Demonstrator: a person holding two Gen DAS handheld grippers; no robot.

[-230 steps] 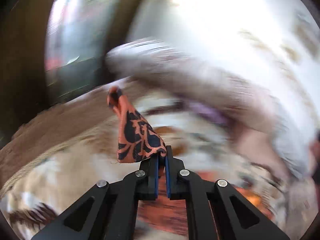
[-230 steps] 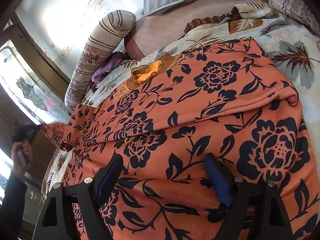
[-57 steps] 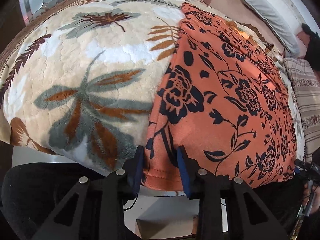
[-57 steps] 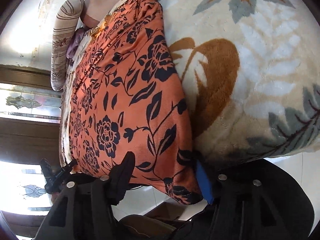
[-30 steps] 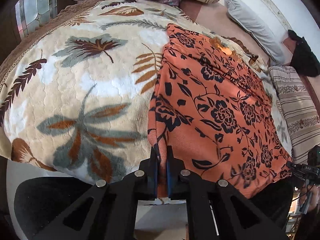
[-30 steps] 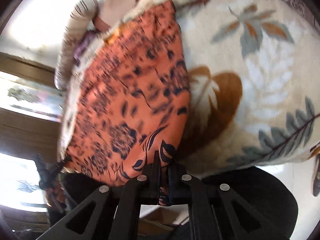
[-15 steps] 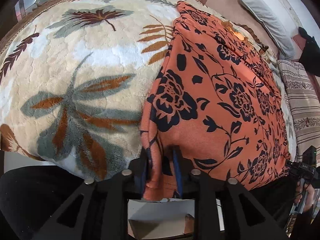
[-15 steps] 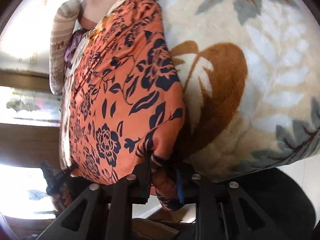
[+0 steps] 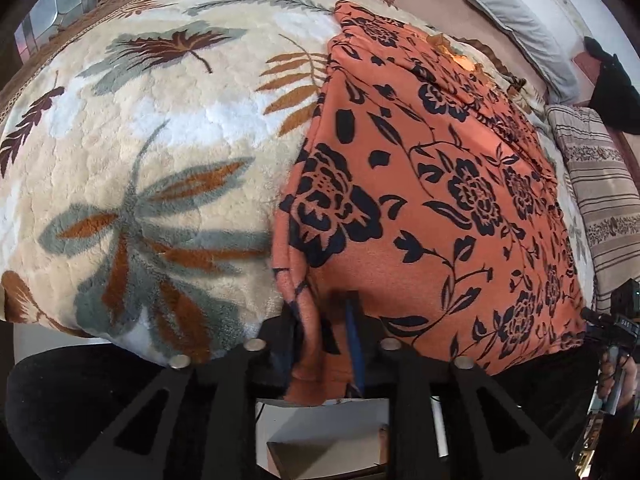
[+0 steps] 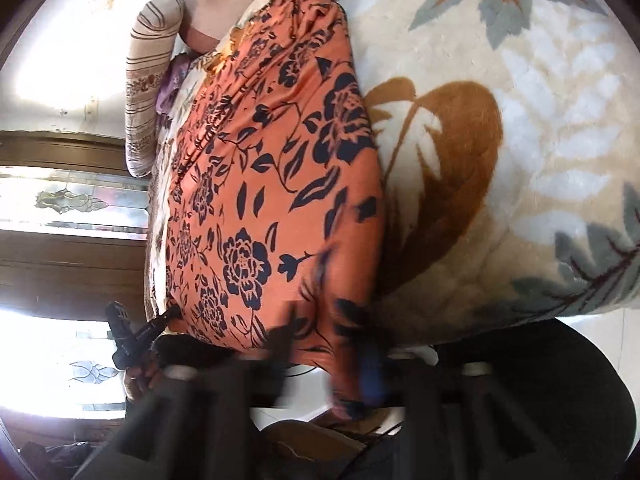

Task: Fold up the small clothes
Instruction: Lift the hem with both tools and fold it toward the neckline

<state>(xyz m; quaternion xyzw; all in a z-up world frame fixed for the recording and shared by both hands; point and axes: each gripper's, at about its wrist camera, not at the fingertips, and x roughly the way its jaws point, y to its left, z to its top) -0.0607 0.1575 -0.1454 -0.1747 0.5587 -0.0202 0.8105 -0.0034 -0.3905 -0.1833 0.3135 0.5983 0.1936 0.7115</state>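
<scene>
Orange floral garment (image 9: 432, 184) spread flat on the leaf-print blanket (image 9: 132, 152); left gripper (image 9: 324, 336) and right gripper (image 10: 332, 356), jaws part-open, each straddle a near hem corner, placed for lifting the fold evenly

My way stays open across the bare leaf-print blanket (image 9: 132, 152) left of the orange garment (image 9: 440, 200); a striped bolster (image 9: 604, 200) and grey pillow (image 9: 516, 16) crowd the bed's far edge.

Daylight, bright; window (image 10: 48, 208) glare overexposed. Right gripper (image 10: 332, 344) motion-blurred beneath orange garment (image 10: 272, 184). Fisheye edges bent, dark-vignetted.
</scene>
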